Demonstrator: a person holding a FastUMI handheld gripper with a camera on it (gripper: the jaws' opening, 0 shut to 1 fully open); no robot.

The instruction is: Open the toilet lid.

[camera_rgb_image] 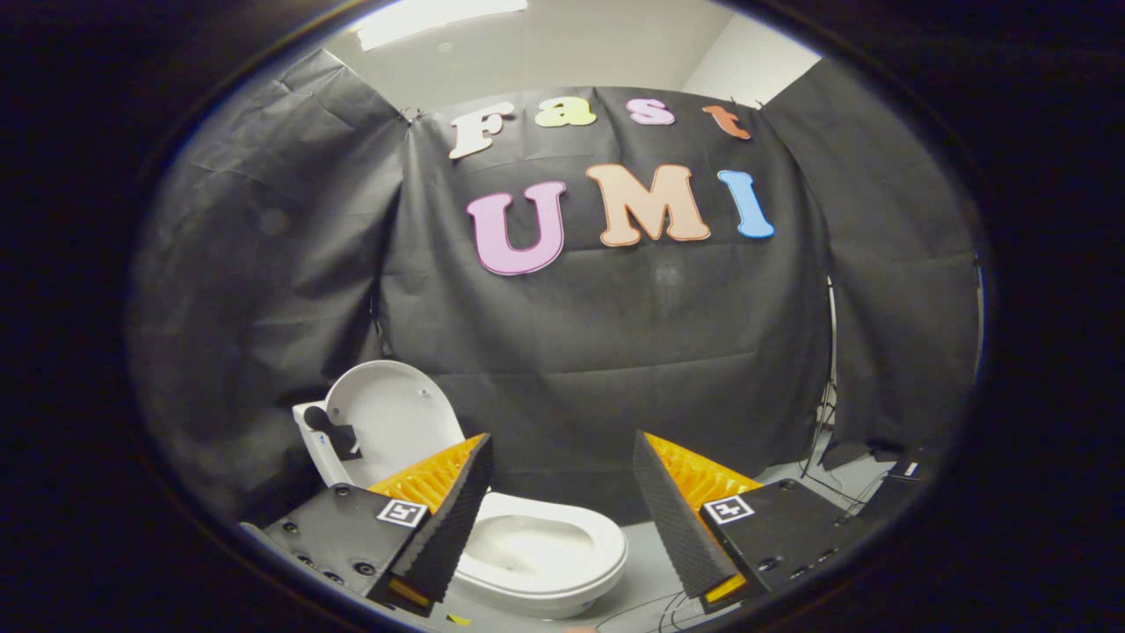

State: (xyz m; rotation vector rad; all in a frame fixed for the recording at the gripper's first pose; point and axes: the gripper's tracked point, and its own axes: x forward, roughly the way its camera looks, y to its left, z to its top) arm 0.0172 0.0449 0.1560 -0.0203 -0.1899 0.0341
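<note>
- The gripper (562,505) is hanging above the floor with its two fingers spread wide, and nothing is sitting between them or touching them.
- The left finger (444,519) is overlapping the toilet (549,549) in the view, covering part of the bowl's near side; whether it is actually touching the rim I cannot tell.
- The right finger (681,519) is standing apart from the toilet, off to the bowl's right, with bare floor (646,563) showing between the two.
- The toilet is sitting low and just ahead of the fingers, mostly toward the left one, with its white bowl reaching into the gap between them.
- The lid (395,426) is standing upright beyond the left finger, swung back from the bowl so that its pale inner face is turning toward the gripper.
- A small dark fitting (330,431) is sticking out at the lid's left edge, beside a white part of the toilet's back.
- The bowl's opening is lying uncovered, its rounded rim showing in full on the side toward the right finger.
- A black cloth wall (615,352) is hanging well beyond the fingers, behind the toilet, and is wrapping round on both sides.
- Thin cables (822,457) are trailing down and across the floor beyond the right finger, near the foot of the cloth.
</note>
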